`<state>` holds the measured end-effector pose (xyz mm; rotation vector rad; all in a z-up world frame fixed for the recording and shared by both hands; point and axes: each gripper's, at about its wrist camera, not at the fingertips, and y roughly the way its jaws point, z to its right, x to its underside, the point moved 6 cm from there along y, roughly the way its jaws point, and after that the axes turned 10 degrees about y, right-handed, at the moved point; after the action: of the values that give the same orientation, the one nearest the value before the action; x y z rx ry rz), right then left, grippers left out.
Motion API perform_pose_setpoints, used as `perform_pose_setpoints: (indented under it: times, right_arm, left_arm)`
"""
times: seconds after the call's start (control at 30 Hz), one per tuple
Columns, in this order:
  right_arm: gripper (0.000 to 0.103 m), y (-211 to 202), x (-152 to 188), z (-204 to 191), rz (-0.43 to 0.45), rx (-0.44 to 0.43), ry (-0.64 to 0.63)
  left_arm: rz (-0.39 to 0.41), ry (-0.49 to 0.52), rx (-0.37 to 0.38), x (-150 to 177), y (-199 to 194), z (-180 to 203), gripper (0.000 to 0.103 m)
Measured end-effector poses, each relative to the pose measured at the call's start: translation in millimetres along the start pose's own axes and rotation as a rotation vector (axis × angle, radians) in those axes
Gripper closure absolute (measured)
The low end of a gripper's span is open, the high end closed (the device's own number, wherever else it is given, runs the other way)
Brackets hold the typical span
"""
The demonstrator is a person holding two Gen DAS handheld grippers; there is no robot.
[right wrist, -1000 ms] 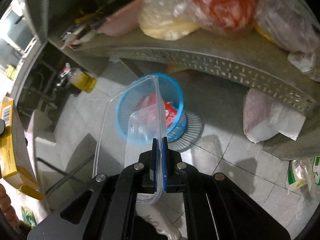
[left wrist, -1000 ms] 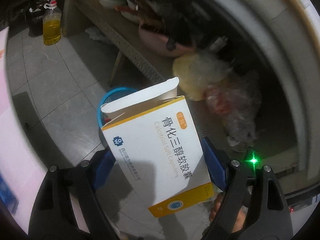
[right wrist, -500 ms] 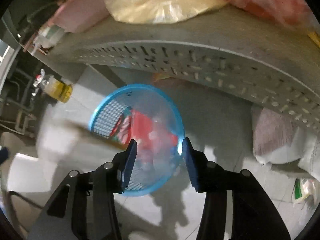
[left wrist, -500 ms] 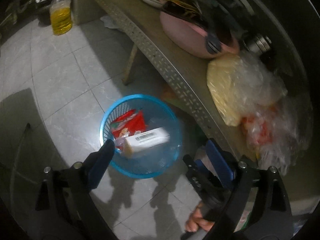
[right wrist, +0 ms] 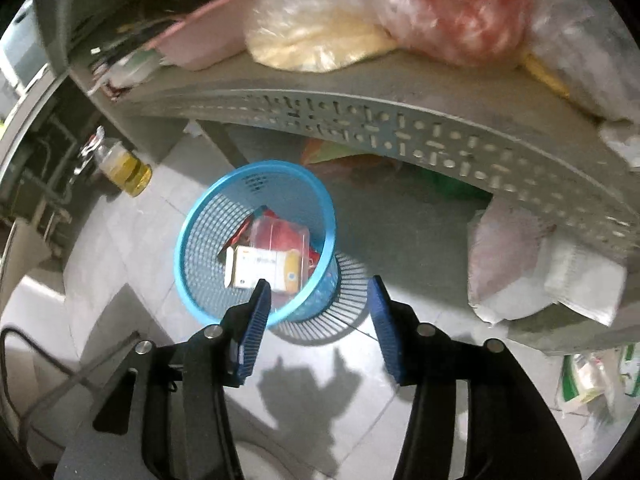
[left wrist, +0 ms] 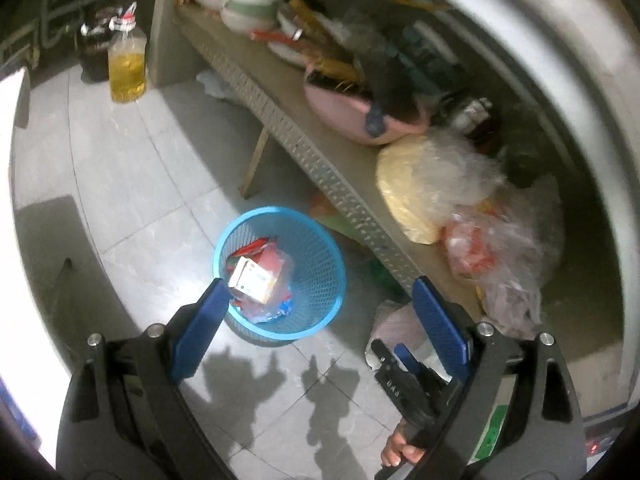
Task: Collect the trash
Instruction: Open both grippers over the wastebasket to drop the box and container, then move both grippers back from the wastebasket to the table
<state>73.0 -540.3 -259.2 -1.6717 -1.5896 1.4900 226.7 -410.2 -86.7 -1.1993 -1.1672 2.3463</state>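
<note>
1. The white and yellow cardboard medicine box (right wrist: 262, 270) lies on its side inside the round blue plastic mesh basket (right wrist: 208, 280), on top of a red wrapper (right wrist: 286, 236) and a clear plastic container (right wrist: 280, 228). All three rest against the basket's inner wall on the side nearer the shelf.

2. The basket stands on the grey tiled floor (left wrist: 132, 184), just beside the front edge of the low perforated metal shelf (right wrist: 400, 128).

3. The left gripper (left wrist: 316, 304) hangs above the basket with its blue pads (left wrist: 438, 320) spread wide and nothing between them.

4. The right gripper (right wrist: 320, 292) also hangs above the basket. Its jaws are opening, and between them only the basket rim and the floor show, so it carries nothing.

5. Step in hand, as I judge it: the drop into the basket is done for these pieces, and both grippers are free for more trash.

6. The next move likely calls for finding loose rubbish. Candidates are the white crumpled bags (right wrist: 520, 276) on the floor under the shelf's right end; I cannot tell whether they count as trash.

7. The filled plastic bags (left wrist: 436, 184) on the shelf top and the bottle of yellow oil (left wrist: 127, 66) at the floor's far left corner look like stores, not waste.
</note>
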Motion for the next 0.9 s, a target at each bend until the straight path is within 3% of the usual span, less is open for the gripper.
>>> perform_pose_setpoints:
  times: [0.27,0.43,0.67,0.9]
  right_arm:
    - [0.036,-84.9,34.8,-17.9,0.051,-0.053,-0.136]
    - [0.02,-136.0,45.7,-42.2,0.101,-0.079,-0.245]
    - [0.007,-191.4,57.5,-71.7,0.168,-0.064,-0.343]
    - [0.007,-237.6,88.4,-111.7,0.273,0.002,-0.534]
  left_arm:
    - [0.122,0.091,0.019,42.9,-92.0,21.3,0.015]
    - [0.155,0.111,-0.009,80.6,-135.5,16.7,0.014]
    - [0.178,0.098,-0.071,132.7,-184.3,-3.6,0.011]
    - [0.228,-0.024,-0.116,173.8,-232.4,-42.0,0.009]
